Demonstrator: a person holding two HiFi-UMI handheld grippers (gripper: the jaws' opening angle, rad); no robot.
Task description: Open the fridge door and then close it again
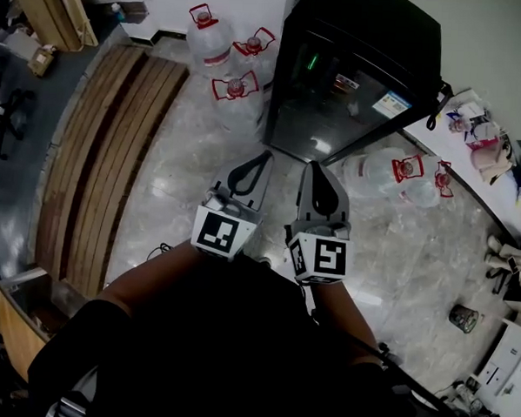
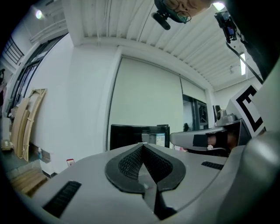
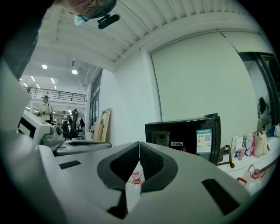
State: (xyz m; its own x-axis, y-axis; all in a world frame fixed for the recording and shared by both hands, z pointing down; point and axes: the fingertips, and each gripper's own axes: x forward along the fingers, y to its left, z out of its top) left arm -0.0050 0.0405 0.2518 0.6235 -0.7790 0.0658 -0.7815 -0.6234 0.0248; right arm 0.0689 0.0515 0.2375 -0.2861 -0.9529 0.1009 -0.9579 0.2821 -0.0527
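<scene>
Tools both clenched and empty: my left tool (image 1: 264, 155) and right tool (image 1: 313, 166) sit side by side, fridge (image 1: 354, 77) ahead, a touch right, right tool nearer.

Glossy floor (image 1: 184, 169) carries black fridge (image 1: 354, 77), water jugs (image 1: 236, 102), wooden planks (image 1: 115, 152).

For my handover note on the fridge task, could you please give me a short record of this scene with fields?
fridge: black, glass front, door shut, on the floor ahead of both tongs
left tongs: shut, empty, clear of the fridge
right tongs: shut, empty, beside the left tongs
water jugs: three left of the fridge, two to its right
wooden planks: on the floor at the left
task stage: door not yet touched
</scene>
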